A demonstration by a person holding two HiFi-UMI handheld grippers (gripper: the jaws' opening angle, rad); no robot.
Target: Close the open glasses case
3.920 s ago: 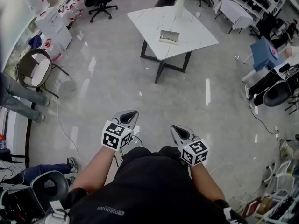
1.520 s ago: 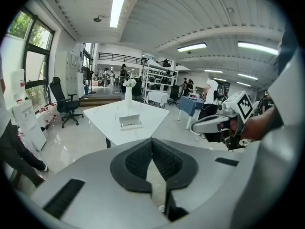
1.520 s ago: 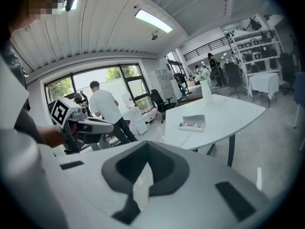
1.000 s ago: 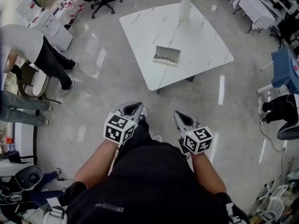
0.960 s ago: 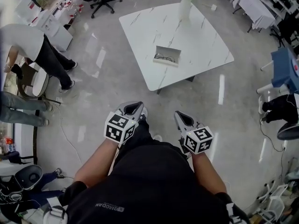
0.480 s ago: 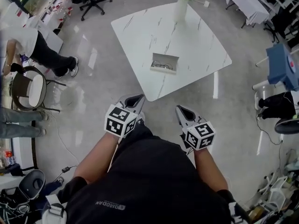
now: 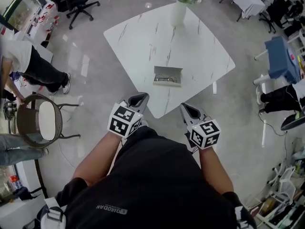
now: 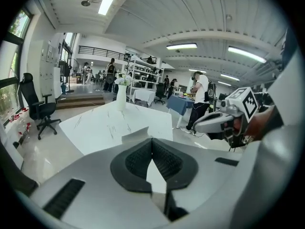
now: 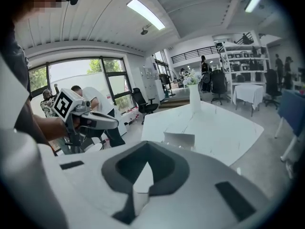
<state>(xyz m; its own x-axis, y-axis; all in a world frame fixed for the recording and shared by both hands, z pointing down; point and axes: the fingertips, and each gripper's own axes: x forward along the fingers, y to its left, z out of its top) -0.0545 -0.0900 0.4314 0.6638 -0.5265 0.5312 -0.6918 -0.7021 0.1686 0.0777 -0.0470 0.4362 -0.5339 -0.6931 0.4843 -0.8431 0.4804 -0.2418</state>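
The open glasses case (image 7: 167,75) lies on the white marble table (image 7: 143,42), with glasses in it and its lid up. Both grippers are held in front of my body, short of the table's near corner. My left gripper (image 7: 139,99) is shut on nothing, and so is my right gripper (image 7: 186,109). In the left gripper view the shut jaws (image 8: 151,147) point at the case (image 8: 136,134). In the right gripper view the case (image 9: 179,139) stands just past the shut jaws (image 9: 147,149). Neither gripper touches the case.
A white vase with flowers (image 7: 178,6) stands at the table's far corner. A round chair (image 7: 40,120) and a person (image 7: 28,66) are at the left, with an office chair (image 7: 78,1) beyond. A blue stand (image 7: 281,58) and someone's legs (image 7: 276,99) are at the right.
I have walked toward the table, so the table and case are nearer. Both grippers stayed shut in front of my body. The person at the left has shifted.
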